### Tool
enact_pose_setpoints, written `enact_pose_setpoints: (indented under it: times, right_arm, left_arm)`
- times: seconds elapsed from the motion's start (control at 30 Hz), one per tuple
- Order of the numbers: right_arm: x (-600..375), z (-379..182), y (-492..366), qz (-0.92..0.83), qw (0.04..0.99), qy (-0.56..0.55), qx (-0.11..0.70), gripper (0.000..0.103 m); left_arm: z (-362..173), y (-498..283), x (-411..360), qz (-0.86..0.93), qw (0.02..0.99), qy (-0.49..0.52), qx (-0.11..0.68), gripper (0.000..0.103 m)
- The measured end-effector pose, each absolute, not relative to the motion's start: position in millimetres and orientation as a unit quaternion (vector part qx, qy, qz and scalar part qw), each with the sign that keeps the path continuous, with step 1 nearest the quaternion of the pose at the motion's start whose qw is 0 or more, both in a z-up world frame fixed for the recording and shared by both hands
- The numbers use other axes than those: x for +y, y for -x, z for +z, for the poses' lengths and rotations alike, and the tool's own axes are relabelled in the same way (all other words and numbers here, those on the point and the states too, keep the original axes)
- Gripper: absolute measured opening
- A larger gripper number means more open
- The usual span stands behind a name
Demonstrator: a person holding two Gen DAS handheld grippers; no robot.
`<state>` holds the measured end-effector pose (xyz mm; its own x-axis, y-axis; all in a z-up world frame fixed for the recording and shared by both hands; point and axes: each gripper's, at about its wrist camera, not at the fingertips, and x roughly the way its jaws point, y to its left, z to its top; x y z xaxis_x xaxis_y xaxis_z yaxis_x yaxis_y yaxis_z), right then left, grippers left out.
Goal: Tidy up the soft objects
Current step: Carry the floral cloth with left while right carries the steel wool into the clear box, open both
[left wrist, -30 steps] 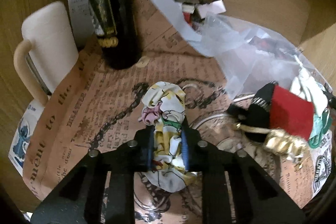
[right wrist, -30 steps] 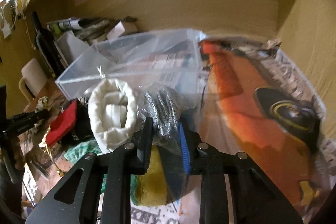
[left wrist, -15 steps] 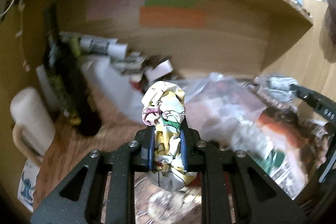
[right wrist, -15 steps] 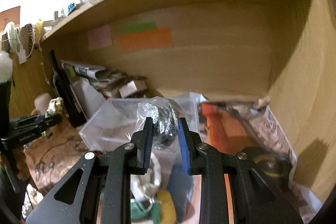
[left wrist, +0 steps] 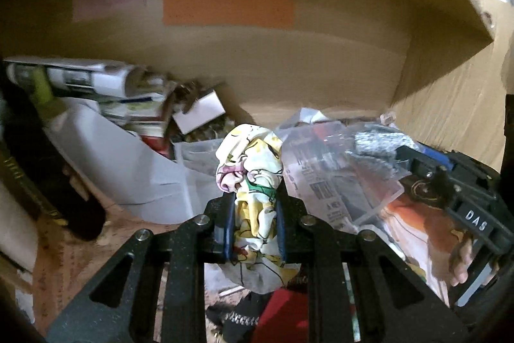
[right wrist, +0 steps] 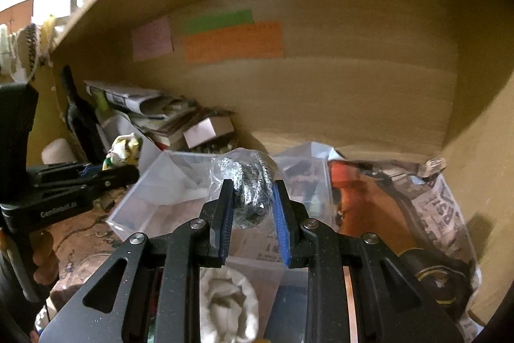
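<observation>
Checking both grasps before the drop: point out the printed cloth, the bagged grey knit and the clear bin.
printed cloth (left wrist: 249,169), left wrist view, bunched top.
bagged grey knit (right wrist: 249,185), right wrist view, knit middle.
clear bin (right wrist: 151,192), right wrist view, left wall.

Both wrist views look forward along their tongs, close, sharing the orange note (left wrist: 228,7) (right wrist: 234,41) (back wall).

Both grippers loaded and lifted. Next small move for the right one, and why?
Probably ease the right gripper forward and down over the clear plastic bin, then open. It is shut on the bagged grey knit bundle, the bin lies just ahead, and the left gripper, holding the printed cloth, sits aside.
</observation>
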<state>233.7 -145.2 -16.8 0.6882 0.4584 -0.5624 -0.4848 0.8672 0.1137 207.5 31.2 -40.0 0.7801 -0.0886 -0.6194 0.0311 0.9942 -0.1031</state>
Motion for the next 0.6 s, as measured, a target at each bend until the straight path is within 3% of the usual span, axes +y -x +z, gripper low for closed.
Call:
enact_pose_setpoints:
  times: [0.43, 0.53, 0.6]
  right_arm:
    - [-117, -66, -268, 0.246, 0.891, 0.082, 0.374, 0.022]
    - [-114, -69, -268, 0.244, 0.888, 0.089, 0.378, 0.023]
    - [-114, -69, -268, 0.243, 0.888, 0.093, 0.379, 0.025]
  left_arm:
    - [-85, -263, 18, -0.045, 0.906, 0.017, 0.42, 0.02]
    - [-90, -269, 15, -0.046, 0.904, 0.012, 0.425, 0.028]
    - [-91, -269, 13, -0.048, 0.903, 0.012, 0.428, 0.04]
